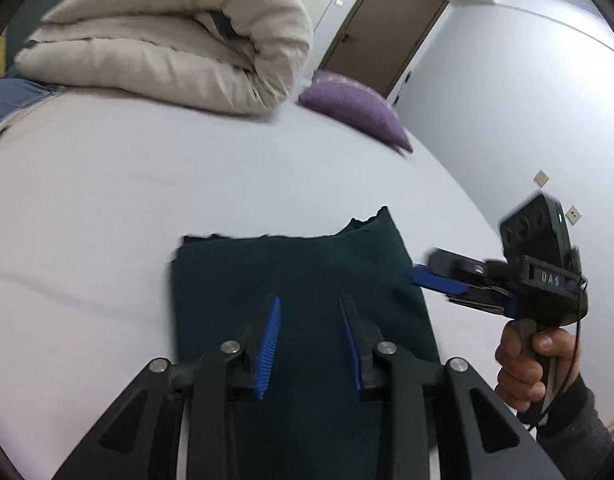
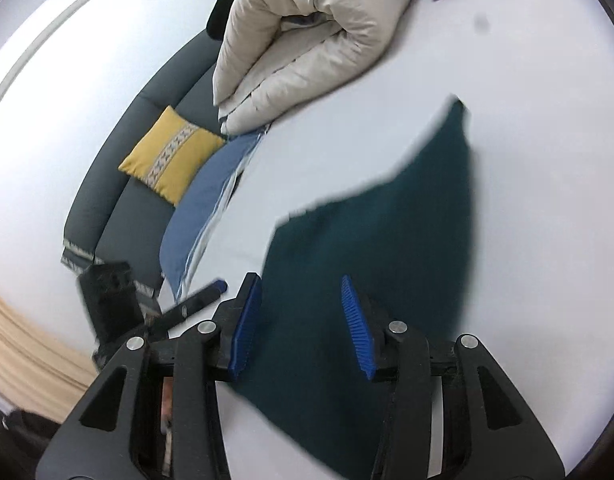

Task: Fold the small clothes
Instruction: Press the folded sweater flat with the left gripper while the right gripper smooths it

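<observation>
A dark green garment lies flat on the white bed sheet, folded into a long rectangle. It also shows in the right wrist view. My left gripper is open and empty, hovering over the near part of the garment. My right gripper is open and empty above the garment's edge. In the left wrist view the right gripper sits at the garment's right edge, held by a hand. Part of the left gripper shows at the left in the right wrist view.
A rolled cream duvet lies at the far side of the bed, with a purple pillow to its right. A blue cloth hangs at the bed edge. A grey sofa holds a yellow cushion. A brown door stands behind.
</observation>
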